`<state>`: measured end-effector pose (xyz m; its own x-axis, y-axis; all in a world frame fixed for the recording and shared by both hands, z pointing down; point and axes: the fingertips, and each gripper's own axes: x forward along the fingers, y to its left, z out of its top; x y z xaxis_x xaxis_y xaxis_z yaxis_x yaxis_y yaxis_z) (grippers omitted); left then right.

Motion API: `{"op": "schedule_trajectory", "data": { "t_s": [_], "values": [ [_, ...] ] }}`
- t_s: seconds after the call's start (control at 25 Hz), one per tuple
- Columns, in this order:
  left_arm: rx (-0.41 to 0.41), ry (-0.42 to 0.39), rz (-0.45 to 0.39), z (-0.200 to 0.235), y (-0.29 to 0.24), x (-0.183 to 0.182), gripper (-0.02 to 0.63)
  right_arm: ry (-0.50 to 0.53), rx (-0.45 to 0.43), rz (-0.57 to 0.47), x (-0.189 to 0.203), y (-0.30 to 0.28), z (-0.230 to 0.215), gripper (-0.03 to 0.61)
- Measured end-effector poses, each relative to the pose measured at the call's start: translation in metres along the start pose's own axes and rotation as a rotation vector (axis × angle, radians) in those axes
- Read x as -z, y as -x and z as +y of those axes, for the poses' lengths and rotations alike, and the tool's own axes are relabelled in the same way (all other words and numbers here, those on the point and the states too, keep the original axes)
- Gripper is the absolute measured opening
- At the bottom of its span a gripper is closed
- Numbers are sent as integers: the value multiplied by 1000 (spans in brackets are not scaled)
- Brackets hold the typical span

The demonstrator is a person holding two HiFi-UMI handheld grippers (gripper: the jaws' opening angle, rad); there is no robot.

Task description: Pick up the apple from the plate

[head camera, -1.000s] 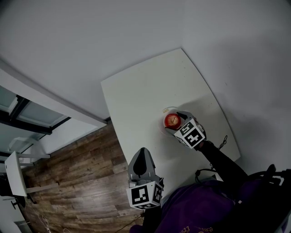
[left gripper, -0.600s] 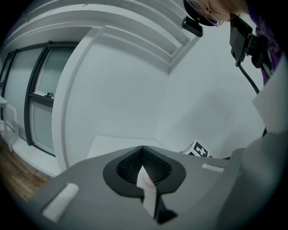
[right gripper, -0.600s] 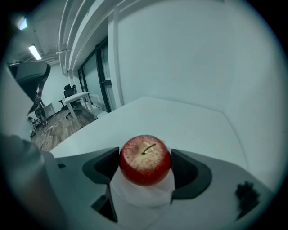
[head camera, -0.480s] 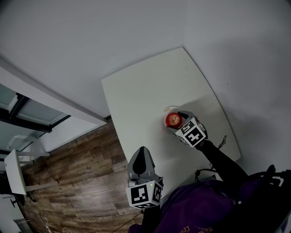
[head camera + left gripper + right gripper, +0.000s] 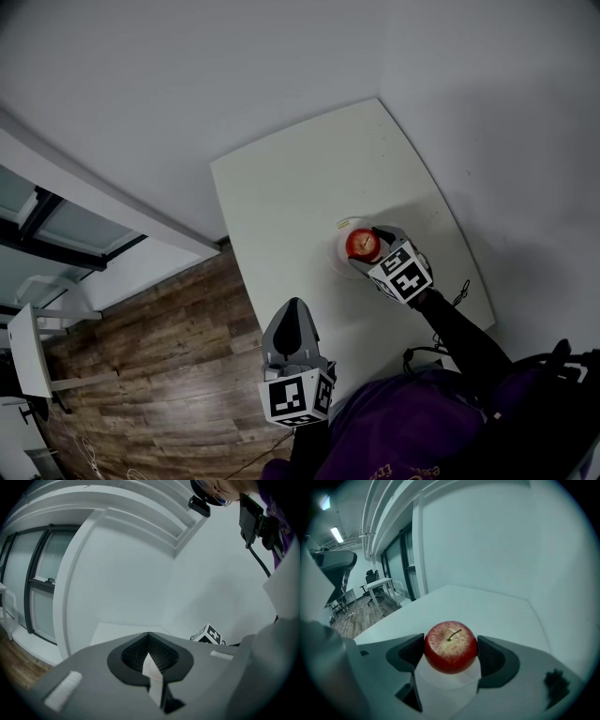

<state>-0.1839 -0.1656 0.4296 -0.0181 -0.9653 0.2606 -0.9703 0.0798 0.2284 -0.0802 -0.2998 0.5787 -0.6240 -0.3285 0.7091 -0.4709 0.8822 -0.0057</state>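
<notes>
Shifted slightly right, the right gripper (image 5: 451, 652) clamps the apple (image 5: 450, 641) between its fingers; left gripper (image 5: 149, 644) fingers together.

Looking steeply down from overhead onto the table (image 5: 300, 187); riding close behind left gripper (image 5: 295, 309) and right gripper (image 5: 364, 249) jaws; sharing the apple (image 5: 360, 244) with the right gripper view.

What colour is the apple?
The apple is red, speckled pale yellow on top; clearest in the right gripper view.
</notes>
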Motion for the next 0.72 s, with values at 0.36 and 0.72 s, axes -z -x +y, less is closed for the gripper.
{"op": "schedule_trajectory", "data": {
  "t_s": [0.36, 0.72],
  "values": [
    [9, -4, -21, -5, 7, -5, 6, -10, 30, -22, 5, 21, 0, 357],
    [32, 8, -31, -15, 20, -4, 6, -10, 60, -29, 17, 42, 6, 357]
  ]
}}
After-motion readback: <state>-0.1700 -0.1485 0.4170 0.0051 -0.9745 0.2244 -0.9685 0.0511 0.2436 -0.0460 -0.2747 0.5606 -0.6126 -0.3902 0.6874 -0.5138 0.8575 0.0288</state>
